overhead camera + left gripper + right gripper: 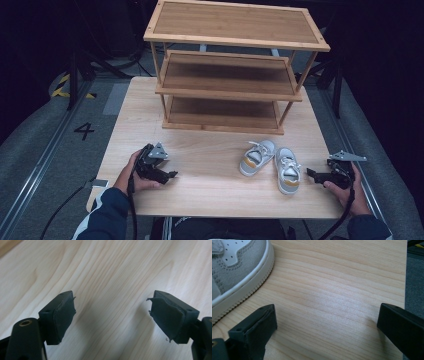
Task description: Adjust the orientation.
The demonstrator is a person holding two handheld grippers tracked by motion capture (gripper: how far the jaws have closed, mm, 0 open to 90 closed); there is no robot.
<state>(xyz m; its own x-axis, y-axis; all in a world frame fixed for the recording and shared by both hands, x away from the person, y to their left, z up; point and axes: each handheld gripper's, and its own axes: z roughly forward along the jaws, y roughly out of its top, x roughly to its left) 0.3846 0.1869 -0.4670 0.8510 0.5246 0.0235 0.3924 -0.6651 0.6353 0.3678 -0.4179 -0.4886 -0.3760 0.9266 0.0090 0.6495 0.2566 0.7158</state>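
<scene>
so: shoes waiting, nothing gripped

likely the pair goes onto the wooden rack point(230, 75) behind. two small sneakers point(270, 162) sit near the table's point(210, 195) front right. risk: the right gripper point(314, 174), just beside the nearer sneaker point(234, 277), could shove it if it closes off-centre. both it and the left gripper point(112, 312) are spread wide and empty, over bare wood.

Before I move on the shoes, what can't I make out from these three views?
- Shoe, right gripper view: cut off by the left and top edges; only its grey side and sole rim show.
- Bottom shelf, high view: its back is shadowed by the middle shelf.
- Shoes' far sides and soles, high view: hidden by the shoes themselves.
- Left gripper and right gripper: their bodies are cut off by the bottom edge.
</scene>
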